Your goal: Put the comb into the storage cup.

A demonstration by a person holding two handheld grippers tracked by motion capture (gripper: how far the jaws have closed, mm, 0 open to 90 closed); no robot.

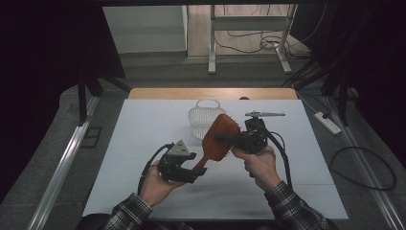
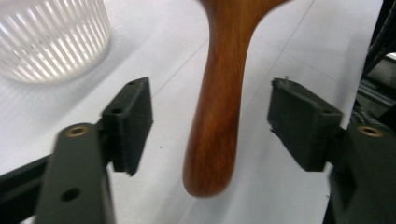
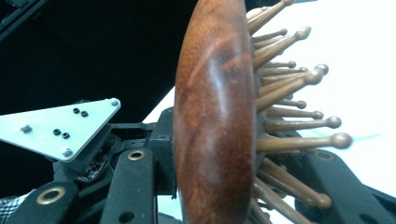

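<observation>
The right gripper (image 1: 229,138) has its jaws squeezed on the wide head of a wooden hairbrush (image 1: 218,139), one jaw on the smooth back and one in among the wooden pins (image 3: 299,100). It holds the brush up off the table, in the middle of the high view. The left gripper (image 1: 198,171) has its jaws spread apart. The brush handle (image 2: 219,107) hangs in the gap between them and does not touch either pad. So the brush is already picked up, and it looks like it is being passed from one hand to the other. The left jaws have not squeezed the handle yet, and the right jaws have not let go. Just behind the brush, near the top middle of the white table (image 1: 143,158), sits a small white basket (image 1: 203,120). Maybe the brush goes in there, but I cannot tell. A thin grey tool (image 1: 265,114) lies to the right of the basket.
</observation>
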